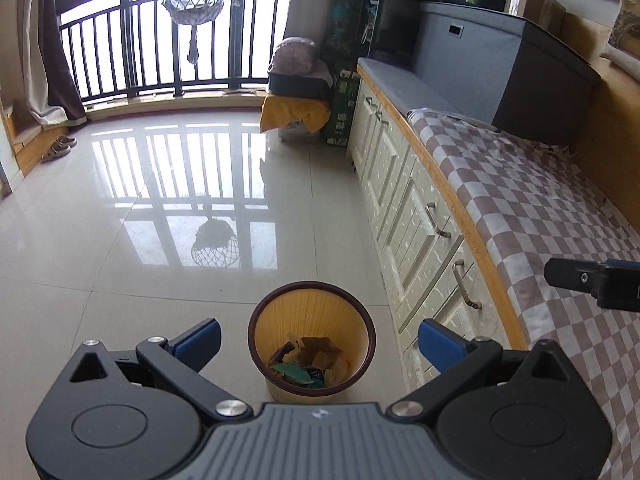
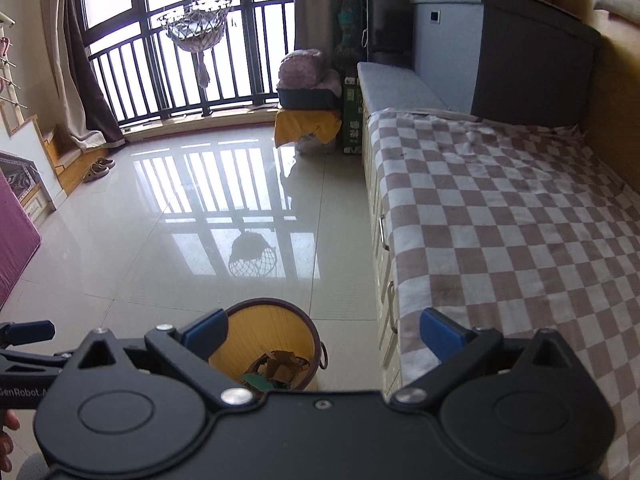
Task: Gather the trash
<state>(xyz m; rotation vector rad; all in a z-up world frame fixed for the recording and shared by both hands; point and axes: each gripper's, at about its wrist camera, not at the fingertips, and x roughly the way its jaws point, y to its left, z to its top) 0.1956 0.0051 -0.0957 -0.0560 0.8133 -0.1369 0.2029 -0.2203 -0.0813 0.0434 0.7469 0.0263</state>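
Yellow plastic with a dark rim, the bin (image 1: pixel 311 338) stands on the floor just beside the drawers (image 1: pixel 416 232), scraps of paper and card (image 1: pixel 310 362) already in its bottom. Our left gripper (image 1: pixel 319 340) hangs over it, jaws spread and empty; our right gripper (image 2: pixel 324 334) is spread and empty too, nearer the checked blanket (image 2: pixel 516 216). We see no loose trash left, so we risk a pointless reach, or knocking the light bin over. The tiled floor (image 1: pixel 160 200) is glossy, mirroring the far window railing (image 1: pixel 160 52).
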